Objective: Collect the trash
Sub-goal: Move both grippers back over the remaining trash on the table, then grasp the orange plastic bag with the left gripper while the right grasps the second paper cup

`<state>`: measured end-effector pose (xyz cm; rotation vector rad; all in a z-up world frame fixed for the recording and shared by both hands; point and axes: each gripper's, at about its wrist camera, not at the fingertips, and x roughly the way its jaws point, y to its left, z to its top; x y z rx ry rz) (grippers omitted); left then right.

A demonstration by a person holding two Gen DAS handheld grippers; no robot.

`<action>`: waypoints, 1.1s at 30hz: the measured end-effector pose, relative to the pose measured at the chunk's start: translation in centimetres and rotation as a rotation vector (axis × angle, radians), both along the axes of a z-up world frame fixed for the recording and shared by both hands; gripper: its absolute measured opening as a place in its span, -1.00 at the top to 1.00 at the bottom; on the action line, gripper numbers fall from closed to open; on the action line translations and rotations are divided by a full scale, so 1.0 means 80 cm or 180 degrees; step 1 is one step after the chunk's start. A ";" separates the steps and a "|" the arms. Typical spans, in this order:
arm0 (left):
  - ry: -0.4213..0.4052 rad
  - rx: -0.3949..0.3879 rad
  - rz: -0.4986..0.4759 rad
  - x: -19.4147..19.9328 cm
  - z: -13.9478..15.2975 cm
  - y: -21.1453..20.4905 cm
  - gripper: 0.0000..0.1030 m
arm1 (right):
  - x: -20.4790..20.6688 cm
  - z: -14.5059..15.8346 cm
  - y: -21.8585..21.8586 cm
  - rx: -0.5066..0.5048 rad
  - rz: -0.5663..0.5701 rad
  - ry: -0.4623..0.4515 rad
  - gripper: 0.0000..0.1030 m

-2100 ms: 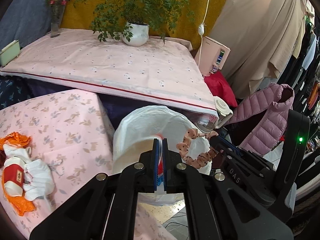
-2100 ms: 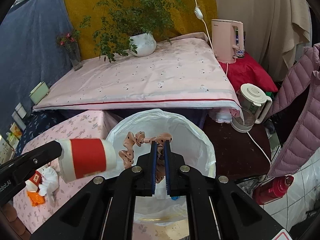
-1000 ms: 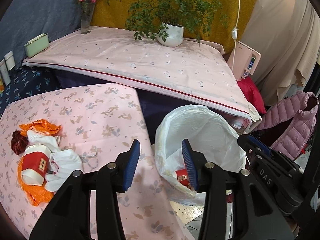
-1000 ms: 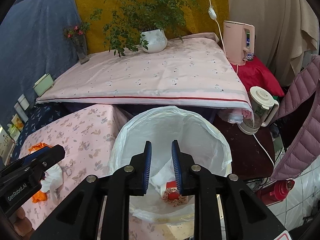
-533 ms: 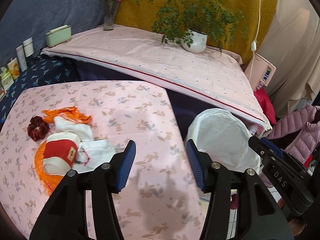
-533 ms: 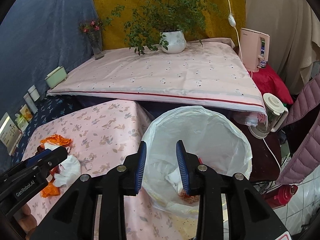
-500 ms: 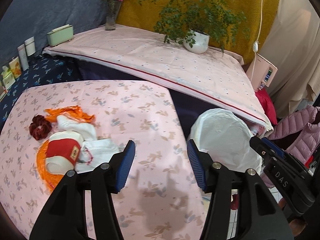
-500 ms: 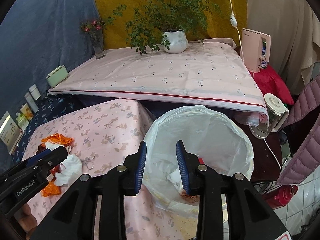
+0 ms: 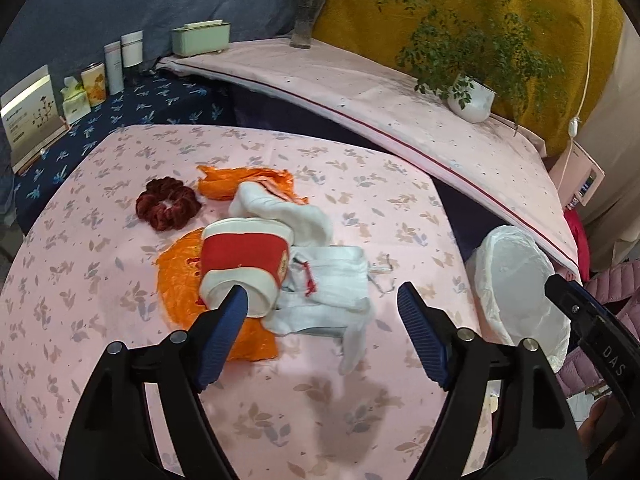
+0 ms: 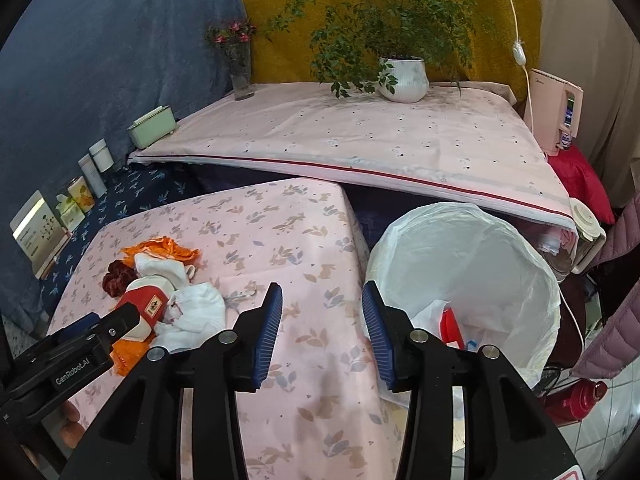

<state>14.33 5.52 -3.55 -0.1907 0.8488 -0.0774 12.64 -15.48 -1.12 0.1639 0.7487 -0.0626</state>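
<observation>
A heap of trash lies on the pink floral tablecloth: a red-and-white paper cup on its side, crumpled white tissues, orange wrappers and a dark red scrunchie. My left gripper hovers just short of the heap, its jaws opening wide with nothing between the pads. My right gripper hangs over the table's corner beside the white-lined bin, jaws opening and empty. Red trash lies inside the bin. The cup shows in the right wrist view too.
A raised ledge with a pink cloth carries a potted plant, a flower vase and a green box. Small boxes and cans stand on dark blue cloth at left. A kettle and a pink jacket crowd the right.
Both grippers let their items fall into the bin, then swung left toward the heap while their jaws spread. The left gripper came closest, now nearly at the cup.
</observation>
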 end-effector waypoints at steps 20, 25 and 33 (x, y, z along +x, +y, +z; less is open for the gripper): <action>0.0381 -0.0200 0.0281 -0.004 -0.078 0.097 -0.28 | 0.014 -0.036 0.097 0.0074 0.0334 0.0211 0.13; 0.0473 -0.0234 0.0202 0.004 -0.089 0.092 0.14 | 0.019 -0.043 0.110 0.0063 0.0378 0.0251 0.13; 0.0508 -0.0353 0.0176 0.004 -0.092 0.098 0.79 | 0.027 -0.058 0.125 0.0093 0.0448 0.0365 0.13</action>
